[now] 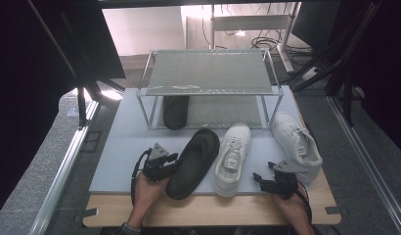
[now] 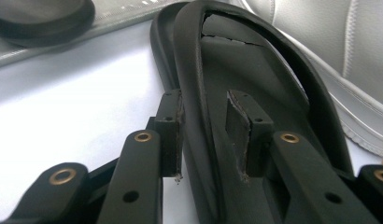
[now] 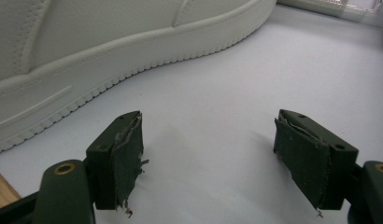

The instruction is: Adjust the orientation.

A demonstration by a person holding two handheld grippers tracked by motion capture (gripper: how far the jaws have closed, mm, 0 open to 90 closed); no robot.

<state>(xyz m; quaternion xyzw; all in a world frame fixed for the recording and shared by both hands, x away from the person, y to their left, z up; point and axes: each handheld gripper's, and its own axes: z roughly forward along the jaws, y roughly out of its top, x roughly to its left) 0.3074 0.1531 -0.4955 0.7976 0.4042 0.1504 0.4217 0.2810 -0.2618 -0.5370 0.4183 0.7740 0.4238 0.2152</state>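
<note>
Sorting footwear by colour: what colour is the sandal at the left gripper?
Black sandal, clearest in the high view.

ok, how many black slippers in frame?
2: one black slipper on the mat by the left gripper, its rim between the jaws; another under the rack. More may be hidden there.

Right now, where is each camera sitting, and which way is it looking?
High view: above the near table edge, looking forward and down at the shoe rack, shoes, both forearms.
Left gripper view: on the left hand-held gripper, looking along its jaws straddling the black slipper edge, apart from it.
Right gripper view: on the right hand-held gripper, open, facing the grey mat.
Shared: the middle white sneaker appears in all three.
</note>
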